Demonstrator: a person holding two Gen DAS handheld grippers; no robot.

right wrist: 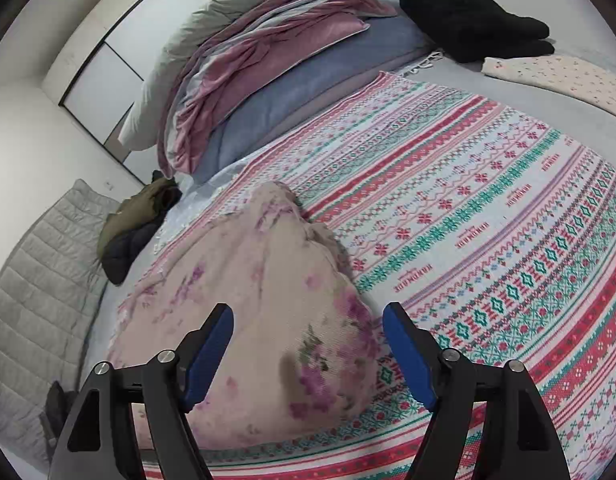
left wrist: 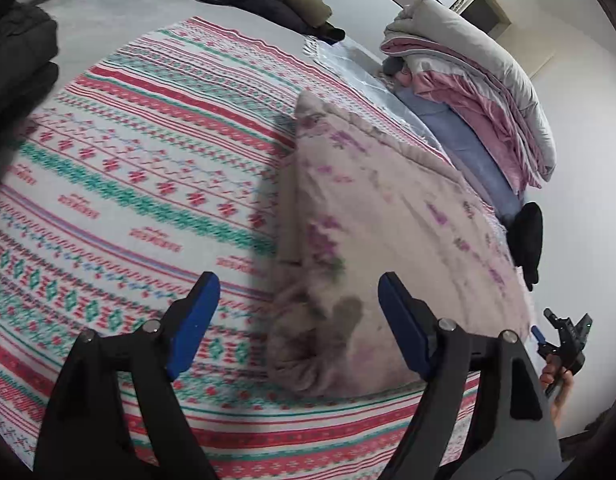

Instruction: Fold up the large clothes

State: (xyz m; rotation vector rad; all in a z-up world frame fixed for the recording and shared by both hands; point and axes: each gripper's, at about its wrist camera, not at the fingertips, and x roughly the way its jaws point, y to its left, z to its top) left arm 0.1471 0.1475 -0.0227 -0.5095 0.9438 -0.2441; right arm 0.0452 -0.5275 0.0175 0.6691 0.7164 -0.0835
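A pink flowered garment (left wrist: 388, 216) lies folded into a long strip on the patterned blanket (left wrist: 119, 168) that covers the bed, likely laid there because the blanket gives a flat, wide surface for folding. The left gripper (left wrist: 297, 326) hovers over one end of the strip and the right gripper (right wrist: 308, 350) over the other — both with fingers spread wide, holding nothing. Open blanket runs along one long edge of the strip, good room to fold into; the other side is crowded by stacked bedding (right wrist: 243, 60) and dark clothes (right wrist: 472, 20).
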